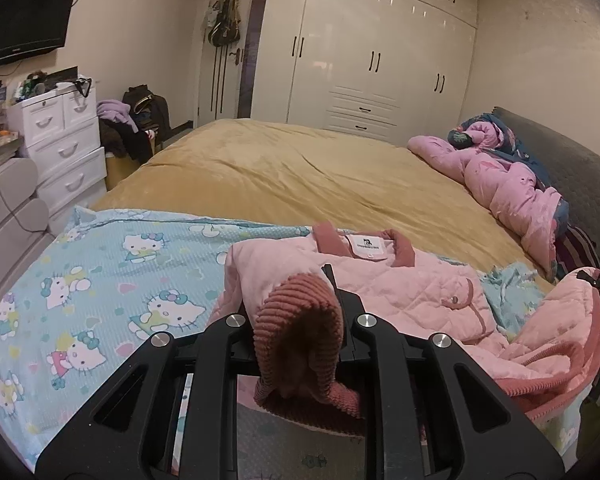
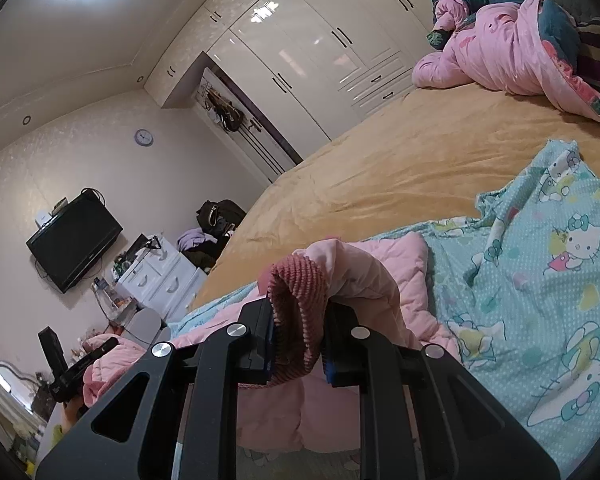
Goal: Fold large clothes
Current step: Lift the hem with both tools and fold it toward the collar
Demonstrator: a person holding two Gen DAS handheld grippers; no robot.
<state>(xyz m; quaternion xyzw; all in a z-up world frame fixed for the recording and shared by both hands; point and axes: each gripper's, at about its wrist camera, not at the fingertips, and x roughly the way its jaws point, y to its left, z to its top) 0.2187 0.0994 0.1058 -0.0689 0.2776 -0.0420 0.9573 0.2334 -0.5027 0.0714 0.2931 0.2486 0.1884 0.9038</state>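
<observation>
A pink quilted jacket (image 1: 400, 284) lies collar-up on a blue Hello Kitty sheet (image 1: 120, 272) spread over the near end of the bed. My left gripper (image 1: 304, 300) is shut on the ribbed dark-pink cuff (image 1: 292, 340) of one sleeve, lifted and folded over the jacket's left side. At the right edge of that view the other sleeve (image 1: 560, 320) is raised too. In the right wrist view my right gripper (image 2: 298, 332) is shut on that sleeve's ribbed cuff (image 2: 296, 292), with the pink sleeve (image 2: 364, 276) draped behind it. The left gripper (image 2: 80, 372) shows at the lower left.
A mustard blanket (image 1: 300, 168) covers the rest of the bed. A bunched pink duvet (image 1: 500, 176) lies against the grey headboard (image 1: 560, 152). A white wardrobe (image 1: 380, 60) stands beyond the bed. White drawers (image 1: 60, 140) and a wall television (image 1: 20, 20) are at the left.
</observation>
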